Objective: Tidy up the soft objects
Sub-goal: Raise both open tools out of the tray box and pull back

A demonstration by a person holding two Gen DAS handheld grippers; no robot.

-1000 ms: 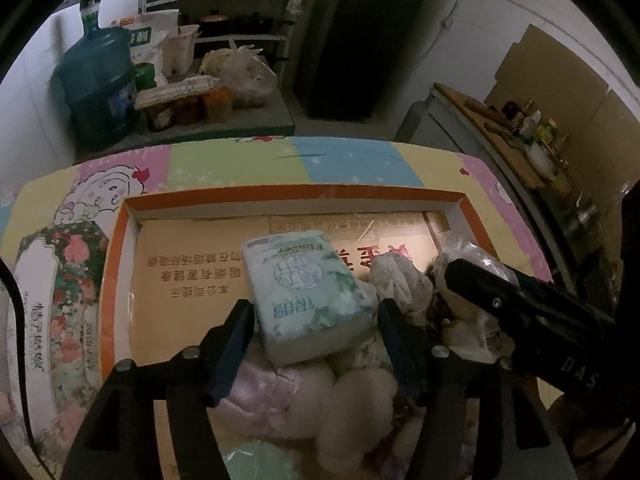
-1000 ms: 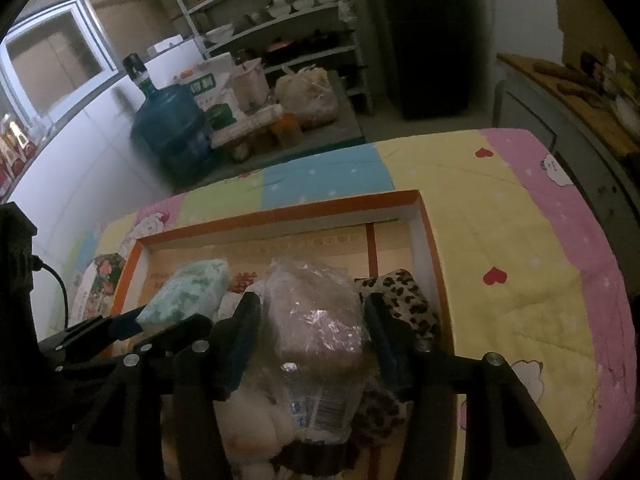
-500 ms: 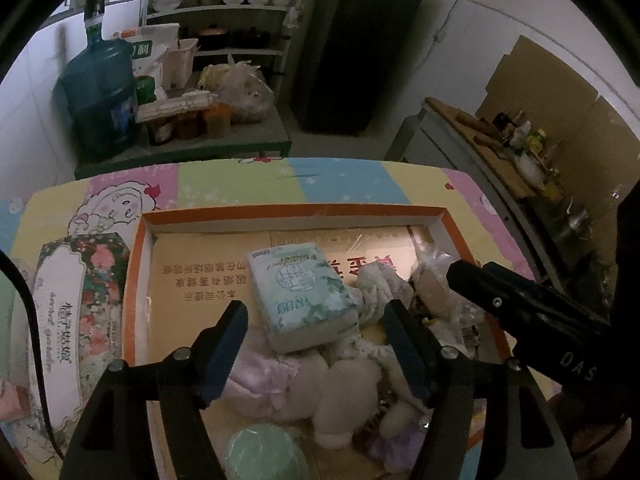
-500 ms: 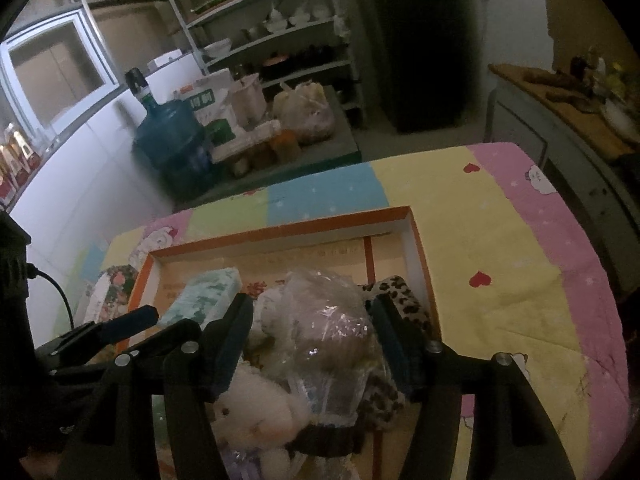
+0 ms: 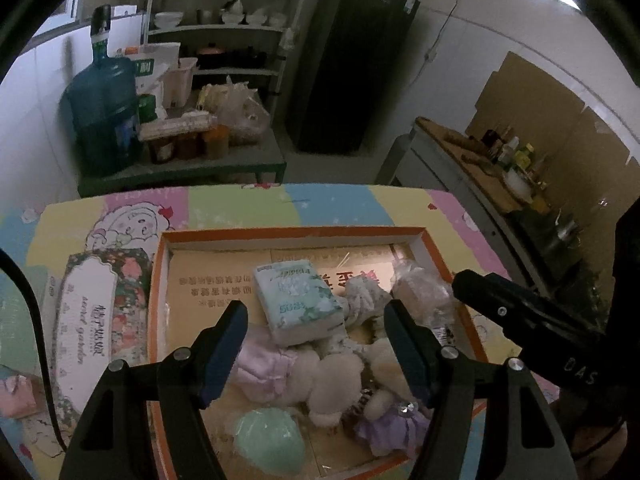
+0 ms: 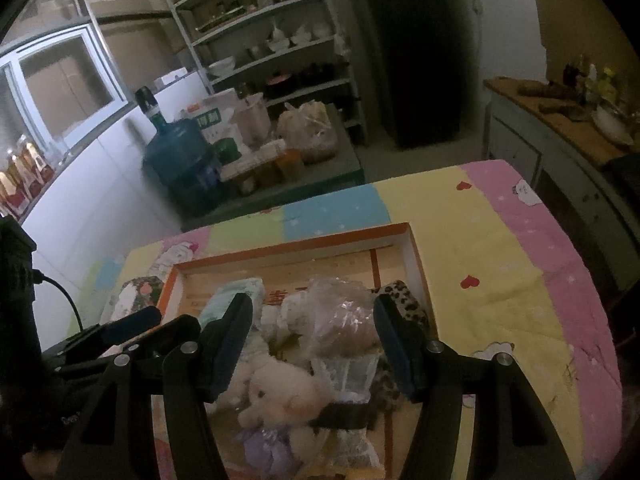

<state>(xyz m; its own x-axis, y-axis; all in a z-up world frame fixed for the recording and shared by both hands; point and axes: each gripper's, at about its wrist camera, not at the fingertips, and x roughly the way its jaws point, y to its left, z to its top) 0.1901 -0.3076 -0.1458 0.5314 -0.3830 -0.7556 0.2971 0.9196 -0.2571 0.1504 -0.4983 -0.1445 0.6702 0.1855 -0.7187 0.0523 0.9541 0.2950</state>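
Observation:
An orange-rimmed cardboard box [image 5: 288, 234] lies on the patchwork cloth, holding a heap of soft things. A green-and-white tissue pack [image 5: 298, 300] rests on a lilac cloth [image 5: 264, 364] and a cream plush bear [image 5: 332, 376]. My left gripper [image 5: 316, 312] hangs open above the pack without touching it. In the right wrist view a clear plastic bag with a brown lump [image 6: 340, 320] lies beside a leopard-print piece [image 6: 404, 300] and the bear [image 6: 280, 392]. My right gripper [image 6: 314, 304] is open above the bag, apart from it.
A floral tissue box [image 5: 92, 328] lies left of the box. A pale green round thing [image 5: 268, 440] sits at its near edge. Beyond the table stand a blue water jug [image 5: 104, 116], shelves [image 6: 272, 40] and a dark fridge [image 5: 352, 64]. A counter [image 6: 560, 128] runs along the right.
Both grippers have risen and drawn back from the box, jaws wider. The tissue pack and the plastic bag stay lying in the box, now clear of the fingers.

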